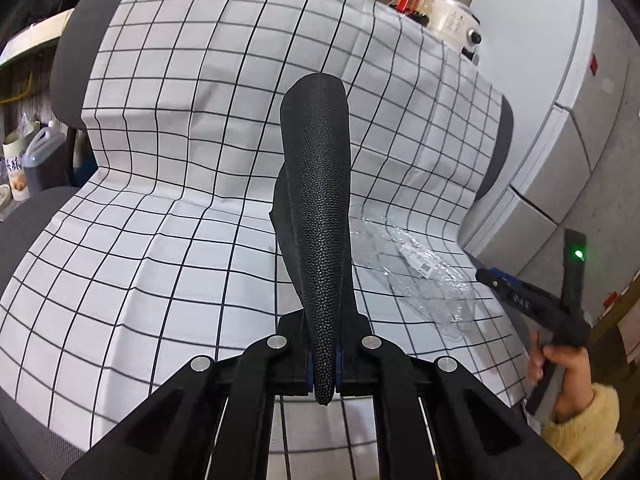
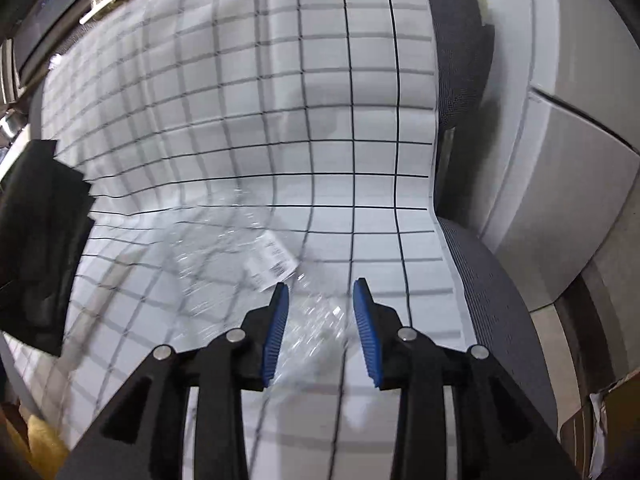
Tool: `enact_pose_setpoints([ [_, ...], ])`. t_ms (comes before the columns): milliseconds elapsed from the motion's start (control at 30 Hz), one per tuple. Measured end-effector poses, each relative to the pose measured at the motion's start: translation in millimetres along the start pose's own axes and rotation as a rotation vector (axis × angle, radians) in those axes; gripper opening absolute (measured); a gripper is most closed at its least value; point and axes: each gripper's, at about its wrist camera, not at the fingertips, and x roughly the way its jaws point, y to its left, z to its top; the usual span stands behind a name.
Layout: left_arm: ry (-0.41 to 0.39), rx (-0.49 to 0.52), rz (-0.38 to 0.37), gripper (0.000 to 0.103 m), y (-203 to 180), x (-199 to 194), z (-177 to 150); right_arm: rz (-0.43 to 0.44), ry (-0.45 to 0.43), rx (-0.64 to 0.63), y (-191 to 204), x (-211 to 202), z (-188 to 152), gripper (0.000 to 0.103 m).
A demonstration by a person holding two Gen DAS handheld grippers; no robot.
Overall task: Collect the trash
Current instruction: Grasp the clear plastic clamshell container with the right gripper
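A clear plastic wrapper (image 1: 424,276) with a white label lies crumpled on the checked cloth (image 1: 180,240) that covers a chair seat. My left gripper (image 1: 324,344) is shut on a black textured sheet (image 1: 316,184), which stands up from its jaws and hides the cloth behind it. My right gripper (image 2: 321,284) hovers just above the clear wrapper (image 2: 256,264), with its blue pads (image 2: 276,328) apart. The wrapper's near end shows between and below them, and the pads do not press on it. In the left wrist view the right gripper's body (image 1: 560,304) shows at the right edge, held by a hand.
The chair's dark mesh edge (image 2: 492,292) runs along the right of the cloth. A white fridge (image 1: 560,128) stands close behind on the right. Bottles and a white cooker (image 1: 452,16) crowd a shelf behind the backrest. A black shape (image 2: 40,240) fills the right wrist view's left edge.
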Motion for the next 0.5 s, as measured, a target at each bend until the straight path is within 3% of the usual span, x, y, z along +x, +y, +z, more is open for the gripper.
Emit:
enact_pose_setpoints([
  [367,0.026,0.008,0.029,0.007,3,21,2,0.123,0.155,0.017,-10,68,18,0.038],
  [500,0.027,0.002,0.028,0.007,3,13,-2,0.144,0.161,-0.019,1,45,0,0.019],
])
